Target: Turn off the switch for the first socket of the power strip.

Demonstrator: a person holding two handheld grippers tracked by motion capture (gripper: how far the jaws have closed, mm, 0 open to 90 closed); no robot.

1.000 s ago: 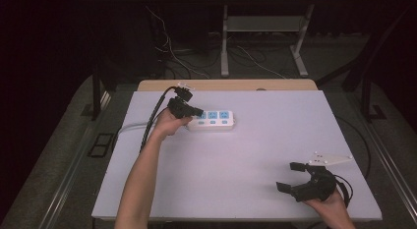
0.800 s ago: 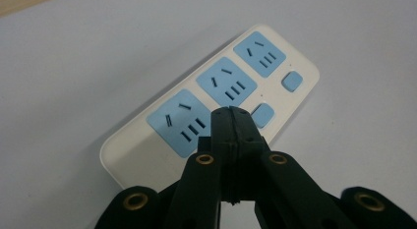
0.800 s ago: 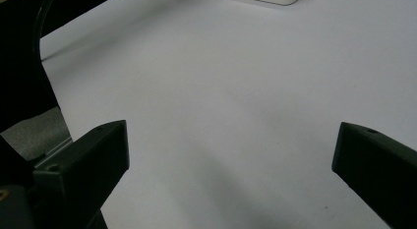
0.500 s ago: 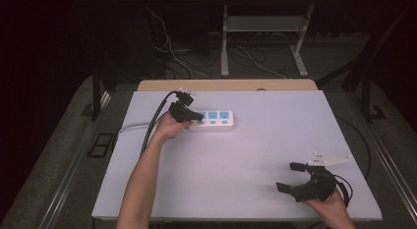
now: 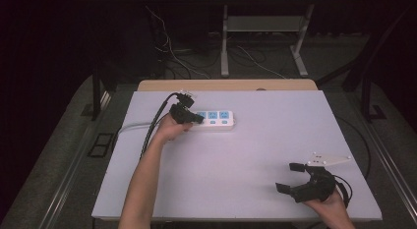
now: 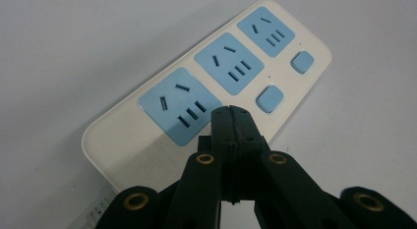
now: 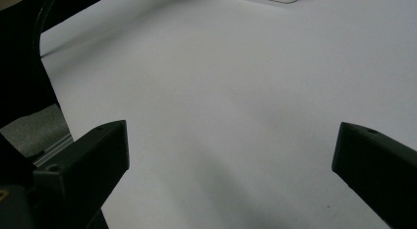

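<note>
Over on the far left of the white surface (image 5: 236, 155), the left tongs (image 5: 195, 117) sit right at the cream power strip (image 5: 216, 120), which lies flat near the far edge with a pale cord running off its left end. From the left gripper view, those left tongs (image 6: 231, 116) are clenched, jaws pressed tight together with nothing between them, tips poised just over the power strip (image 6: 147, 140) beside the nearest of three blue sockets (image 6: 179, 105). Two small blue buttons (image 6: 270, 98) sit along the strip's near edge, one just past the tips. Whether the tips actually touch the casing, I cannot tell. Down at the near right corner, the right tongs (image 5: 289, 177) rest in the person's hand, jaws spread wide and released. The right gripper view confirms it: right tongs (image 7: 231, 155) gaping, bare surface (image 7: 221, 91) between them, well apart from the strip.
</note>
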